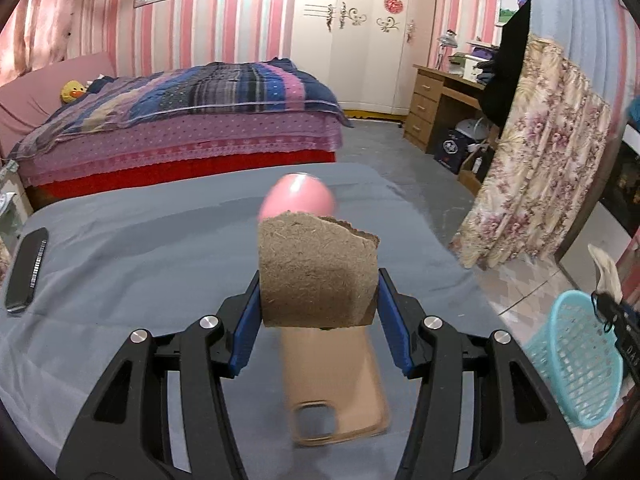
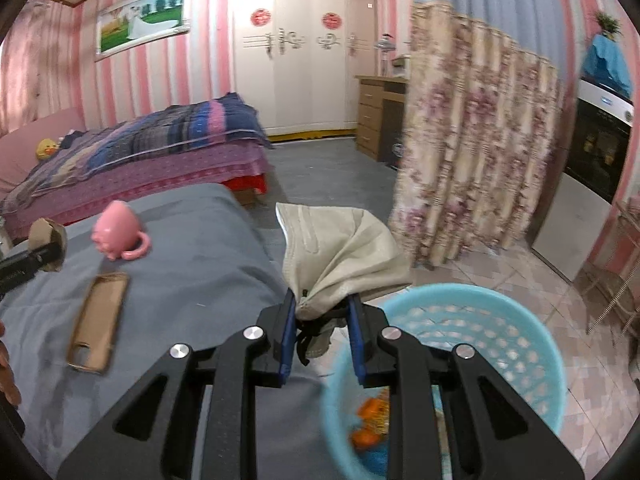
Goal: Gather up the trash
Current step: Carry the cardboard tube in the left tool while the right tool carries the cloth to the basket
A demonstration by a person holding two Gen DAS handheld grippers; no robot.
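**Me:** Right up against the lens sit my left tongs, clamped on a torn brown cardboard tube that stands upright between the blue pads. My right tongs are pinched on a crumpled beige cloth, which bunches up above the fingertips, with a black cord dangling beneath.

**Other:** What lies under them, biggest first?

**Me:** A wide surface under a grey cover fills the lower part of both views; whether it is a bed or a worktop I cannot tell. Just off its right edge stands a light-blue perforated basket on the tiled floor, and orange wrappers lie at its bottom. The cloth hangs in my right tongs just beside the basket's near rim, above the edge of the grey cover.

**Other:** And the smaller things?

**Me:** A tan phone case lies flat on the grey cover, camera cut-out towards me, directly below the tube in the left view. Beyond it a pink mug stands upside down, handle to the right. A dark phone lies near the cover's far left edge, well apart from the rest.
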